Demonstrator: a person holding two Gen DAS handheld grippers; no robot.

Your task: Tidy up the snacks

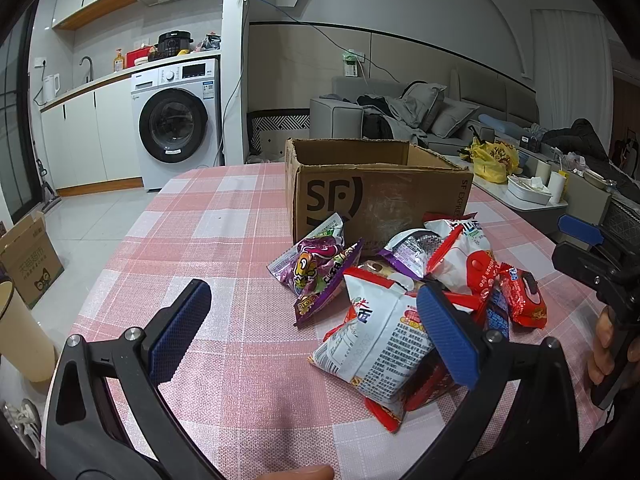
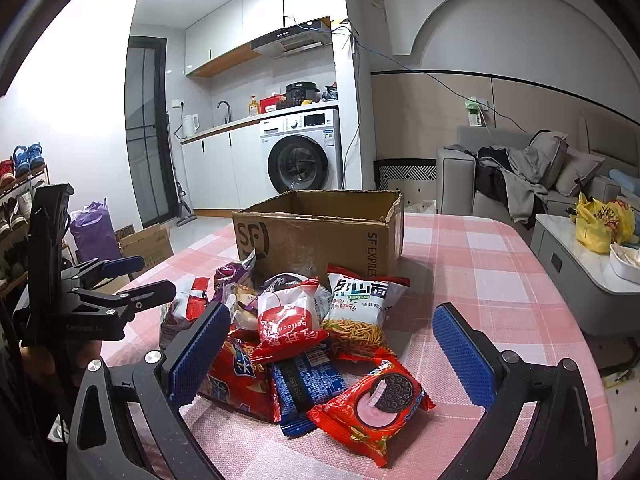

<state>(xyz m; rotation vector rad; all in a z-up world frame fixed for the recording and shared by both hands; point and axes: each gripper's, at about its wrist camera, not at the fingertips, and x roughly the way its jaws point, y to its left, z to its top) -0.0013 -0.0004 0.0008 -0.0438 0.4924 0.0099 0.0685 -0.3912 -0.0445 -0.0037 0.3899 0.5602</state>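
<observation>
A pile of snack packets lies on the pink checked tablecloth [image 1: 224, 216] in front of an open brown cardboard box [image 1: 376, 192], which also shows in the right wrist view [image 2: 320, 236]. My left gripper [image 1: 316, 332] is open and empty, low over the table, with a white and red noodle packet [image 1: 380, 344] by its right finger. A purple packet [image 1: 320, 268] lies to the left of the pile. My right gripper [image 2: 332, 352] is open and empty, straddling a red cookie packet [image 2: 376, 404] and a blue packet [image 2: 308, 380]. The right gripper also shows in the left view [image 1: 592, 248].
A low white side table [image 2: 568, 256] with a yellow bag [image 2: 600, 224] stands to the right. A grey sofa [image 1: 400, 116] is behind the box. A washing machine [image 1: 176, 120] and a floor carton [image 1: 28, 264] are to the left. A beige bin [image 1: 20, 340] stands by the table's edge.
</observation>
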